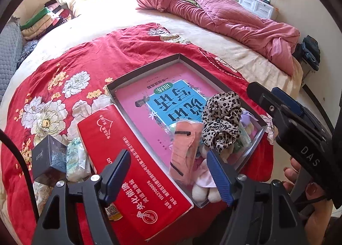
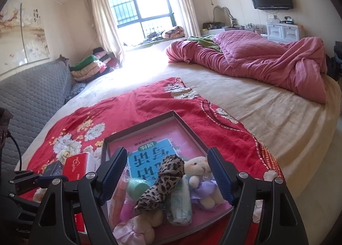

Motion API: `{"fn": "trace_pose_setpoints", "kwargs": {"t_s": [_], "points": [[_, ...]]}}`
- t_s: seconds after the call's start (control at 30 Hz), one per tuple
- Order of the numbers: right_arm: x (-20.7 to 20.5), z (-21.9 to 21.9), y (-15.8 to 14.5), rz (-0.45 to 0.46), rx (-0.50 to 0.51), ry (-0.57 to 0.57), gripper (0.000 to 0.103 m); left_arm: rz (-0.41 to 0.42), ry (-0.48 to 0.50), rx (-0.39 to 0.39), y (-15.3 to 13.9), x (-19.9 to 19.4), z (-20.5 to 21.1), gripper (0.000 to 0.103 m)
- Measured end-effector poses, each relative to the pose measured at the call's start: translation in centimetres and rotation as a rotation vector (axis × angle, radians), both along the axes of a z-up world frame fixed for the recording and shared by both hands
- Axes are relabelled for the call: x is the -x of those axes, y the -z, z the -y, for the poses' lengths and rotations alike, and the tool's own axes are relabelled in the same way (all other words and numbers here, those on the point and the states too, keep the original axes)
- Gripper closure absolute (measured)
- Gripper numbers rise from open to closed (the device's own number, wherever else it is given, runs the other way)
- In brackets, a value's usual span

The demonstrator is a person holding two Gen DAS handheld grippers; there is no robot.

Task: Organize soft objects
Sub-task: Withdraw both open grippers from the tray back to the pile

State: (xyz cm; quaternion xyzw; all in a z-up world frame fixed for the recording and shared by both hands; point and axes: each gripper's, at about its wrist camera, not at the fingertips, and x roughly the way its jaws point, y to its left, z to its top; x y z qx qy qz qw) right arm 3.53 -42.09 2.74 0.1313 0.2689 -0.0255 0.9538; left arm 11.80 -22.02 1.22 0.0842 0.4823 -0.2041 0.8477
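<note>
Both grippers gape over one tray holding one leopard scrunchie.

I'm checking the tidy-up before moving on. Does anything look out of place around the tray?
Yes. The soft items are heaped at one end of the shallow grey tray, the leopard-print scrunchie draped on top. A white-green tissue packet lies outside on the red floral blanket, wedged between a black box and a red tissue box.

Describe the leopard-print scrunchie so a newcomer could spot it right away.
On the red floral blanket lies a shallow grey tray with a pink and blue book inside. At the tray's near end, the leopard-print scrunchie lies on top of the pile of soft things. It is the only spotted brown-and-black piece; the neighbouring plush bear is plain cream.
</note>
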Motion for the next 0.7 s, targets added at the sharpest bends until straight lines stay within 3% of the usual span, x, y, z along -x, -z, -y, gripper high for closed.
{"fn": "trace_pose_setpoints", "kwargs": {"t_s": [0.33,0.7], "points": [[0.3,-1.1,-0.7,0.016,-0.04,-0.034,0.024,0.02,-0.038,0.018,-0.8,1.4,-2.6,0.028],[0.7,-5.7,-2.7,0.061,0.018,-0.156,0.024,0.041,-0.126,0.034,-1.7,2.6,-7.9,0.028]]}}
